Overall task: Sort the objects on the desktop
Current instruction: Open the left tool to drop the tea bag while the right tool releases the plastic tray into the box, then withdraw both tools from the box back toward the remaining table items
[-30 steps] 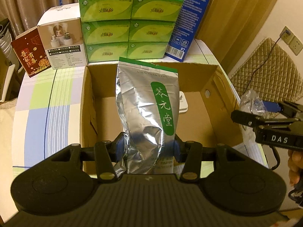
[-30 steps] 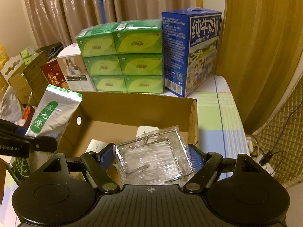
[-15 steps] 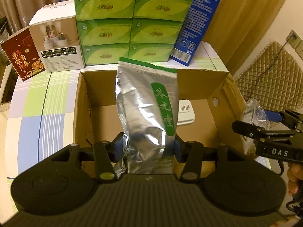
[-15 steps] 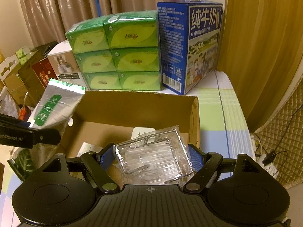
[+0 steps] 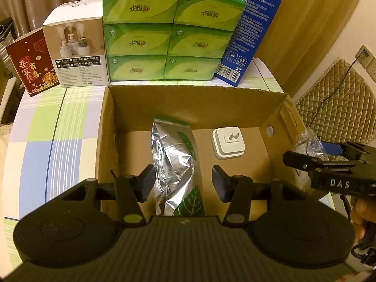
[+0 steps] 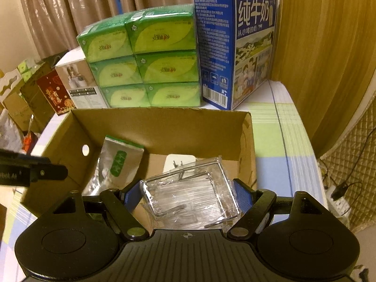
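A silver foil tea bag (image 5: 175, 164) with a green label lies inside the open cardboard box (image 5: 192, 103), leaning toward the near wall. My left gripper (image 5: 183, 178) hangs open above it, its fingers spread apart on either side and not touching the bag. A white plug adapter (image 5: 228, 145) rests on the box floor to the right of the bag. My right gripper (image 6: 188, 196) is shut on a plastic-wrapped metal wire rack (image 6: 190, 202), held over the box's right near corner. The tea bag (image 6: 117, 162) also shows in the right wrist view.
Behind the box stand stacked green tissue packs (image 5: 174, 30), a blue milk carton (image 6: 235, 47), a white humidifier box (image 5: 75, 51) and a red box (image 5: 30, 63). The checked tablecloth (image 5: 58, 129) lies left of the box. The table edge (image 6: 312, 145) drops off at the right.
My left gripper opened and let go of the tea bag, which dropped down into the box. The right gripper keeps its hold on the wrapped rack and has edged closer to the box.
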Motion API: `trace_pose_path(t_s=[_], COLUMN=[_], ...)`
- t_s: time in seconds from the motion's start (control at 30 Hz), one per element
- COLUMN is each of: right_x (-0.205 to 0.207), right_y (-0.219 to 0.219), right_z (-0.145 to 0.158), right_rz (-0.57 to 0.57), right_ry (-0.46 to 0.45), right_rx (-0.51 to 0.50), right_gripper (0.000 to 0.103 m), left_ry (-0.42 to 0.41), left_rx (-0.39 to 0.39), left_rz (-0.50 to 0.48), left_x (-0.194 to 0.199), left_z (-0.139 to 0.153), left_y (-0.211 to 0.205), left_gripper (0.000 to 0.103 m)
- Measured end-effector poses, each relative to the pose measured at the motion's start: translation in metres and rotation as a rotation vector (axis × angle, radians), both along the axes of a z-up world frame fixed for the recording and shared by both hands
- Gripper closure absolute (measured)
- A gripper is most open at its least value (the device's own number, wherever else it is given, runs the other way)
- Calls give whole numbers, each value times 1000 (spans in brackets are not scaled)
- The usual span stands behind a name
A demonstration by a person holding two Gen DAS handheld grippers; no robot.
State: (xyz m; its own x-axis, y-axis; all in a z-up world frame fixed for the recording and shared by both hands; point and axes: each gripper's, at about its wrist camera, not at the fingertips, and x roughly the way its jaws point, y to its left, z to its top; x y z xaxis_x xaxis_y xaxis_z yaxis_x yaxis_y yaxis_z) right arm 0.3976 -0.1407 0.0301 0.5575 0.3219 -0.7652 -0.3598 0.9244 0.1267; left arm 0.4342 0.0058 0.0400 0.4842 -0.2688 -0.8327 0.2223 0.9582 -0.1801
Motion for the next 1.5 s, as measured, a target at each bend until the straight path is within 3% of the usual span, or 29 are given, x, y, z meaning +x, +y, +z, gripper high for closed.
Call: trace_pose_path(t_s=[0.13, 0.73, 1.1, 1.23, 1.5], right_x=[3, -41, -109, -137, -193], right_y=[-1, -18, -36, -45, -67], right_z=[2, 32, 57, 58, 46], right_rz=[12, 31, 81, 98, 115], right_ry=[5, -55, -81, -78, -54], right_rx=[93, 74, 68, 75, 90], right_gripper=[16, 16, 10, 8, 6], left_ry=[-1, -18, -63, -74, -83], left_rx=[3, -24, -17, -13, -20], left_rz=[-6, 4, -16, -25, -59], left_x=[-4, -54, -126, -155, -213], left_z=[-1, 18, 48, 52, 50], left_y=[2, 17, 24, 30, 45], left_gripper=[56, 51, 36, 32, 14])
